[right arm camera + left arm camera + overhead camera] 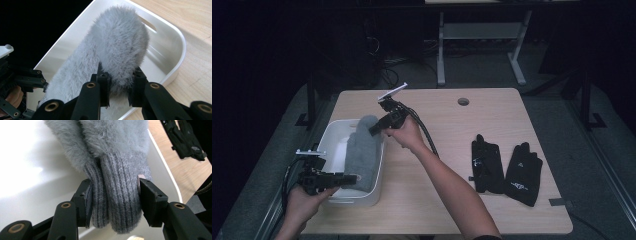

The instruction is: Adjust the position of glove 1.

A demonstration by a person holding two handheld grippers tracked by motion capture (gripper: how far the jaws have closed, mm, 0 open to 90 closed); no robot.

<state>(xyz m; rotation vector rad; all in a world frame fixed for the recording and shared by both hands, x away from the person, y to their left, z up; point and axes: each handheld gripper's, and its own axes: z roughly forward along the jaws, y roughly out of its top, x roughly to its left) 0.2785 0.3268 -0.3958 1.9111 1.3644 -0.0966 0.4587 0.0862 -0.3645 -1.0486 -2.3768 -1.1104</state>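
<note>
**Grey mitten pair held at both ends over a white bin**

The left gripper (pixel 346 179) pinches the ribbed knit cuffs of the grey mittens (pixel 363 152); in the left gripper view its two pads press the cuffs (pixel 117 195) from either side, with the fuzzy mitten bodies rising straight ahead of the jaws. The right gripper (pixel 376 129) clamps the opposite, fingertip end; in the right gripper view the fuzzy tip (pixel 117 52) bulges up between and beyond its narrowly set jaws. The mittens thus span from one tool to the other, stretched along the right-hand wall of the white bin (pixel 330 145), partly draped on its rim. Seen from the right gripper, the bin's slotted end wall (pixel 160 37) lies just past the mitten tip, and the left gripper (pixel 27 82) appears at the far lower left. A pair of black gloves (pixel 504 167) rests on the wooden table (pixel 447 200), well apart from both tools, to the right of the person's right forearm (pixel 452 190).
</note>
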